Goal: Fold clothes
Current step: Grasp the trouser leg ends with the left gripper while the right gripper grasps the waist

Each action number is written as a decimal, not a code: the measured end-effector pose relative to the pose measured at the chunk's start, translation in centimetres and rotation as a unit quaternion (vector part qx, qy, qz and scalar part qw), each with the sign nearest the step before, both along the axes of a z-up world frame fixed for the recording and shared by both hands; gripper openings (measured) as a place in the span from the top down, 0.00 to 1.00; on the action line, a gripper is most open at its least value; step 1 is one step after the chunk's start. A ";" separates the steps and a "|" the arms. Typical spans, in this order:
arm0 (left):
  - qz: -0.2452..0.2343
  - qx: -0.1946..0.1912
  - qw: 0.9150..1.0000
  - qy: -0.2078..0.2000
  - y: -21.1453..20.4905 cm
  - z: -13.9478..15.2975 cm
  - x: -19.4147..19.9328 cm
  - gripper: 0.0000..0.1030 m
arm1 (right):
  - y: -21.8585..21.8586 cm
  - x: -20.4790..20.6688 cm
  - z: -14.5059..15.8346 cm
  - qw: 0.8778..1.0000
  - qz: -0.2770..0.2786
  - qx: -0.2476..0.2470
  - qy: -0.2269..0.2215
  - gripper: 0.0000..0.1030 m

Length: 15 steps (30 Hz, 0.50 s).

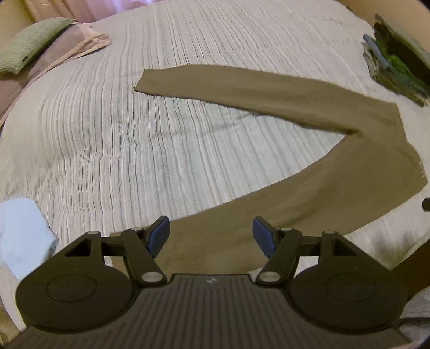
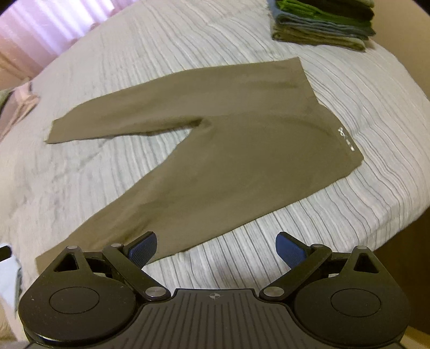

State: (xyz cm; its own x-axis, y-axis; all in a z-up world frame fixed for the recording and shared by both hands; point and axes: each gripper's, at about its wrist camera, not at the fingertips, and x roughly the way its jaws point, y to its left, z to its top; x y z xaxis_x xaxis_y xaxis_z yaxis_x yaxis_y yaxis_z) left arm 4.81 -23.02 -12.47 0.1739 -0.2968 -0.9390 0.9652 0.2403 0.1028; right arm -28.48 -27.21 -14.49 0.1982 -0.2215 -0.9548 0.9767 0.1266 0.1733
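Olive-brown leggings (image 1: 309, 171) lie flat on the bed, legs spread in a V. In the left wrist view one leg runs toward the camera and passes under my left gripper (image 1: 211, 237), which hangs open above it with nothing between its blue pads. In the right wrist view the same leggings (image 2: 228, 150) show a small white logo (image 2: 346, 138) at the waistband on the right. My right gripper (image 2: 217, 251) is open over the near leg's edge and the bedspread, holding nothing.
A ribbed white bedspread (image 1: 113, 128) covers the bed. A stack of folded clothes (image 2: 322, 24) sits at the far right corner. Pillows (image 1: 32, 45) lie at the far left. A pale blue cloth (image 1: 21, 236) is at the left edge. The bed's edge drops off on the right (image 2: 403, 214).
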 end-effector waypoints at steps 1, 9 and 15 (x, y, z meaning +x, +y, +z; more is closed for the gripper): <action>-0.007 0.006 1.000 0.001 -0.3 -0.5 0.4 0.37 | 0.0 0.3 -0.4 1.000 -0.007 0.003 0.009 0.05; -0.068 0.039 0.997 0.019 -3.6 -4.0 1.5 0.37 | -1.4 1.9 -1.4 0.999 -0.029 0.009 0.037 0.05; -0.110 0.028 0.993 0.022 -6.9 -5.0 -0.2 0.37 | -4.1 3.2 -1.1 0.999 -0.012 -0.013 0.047 0.05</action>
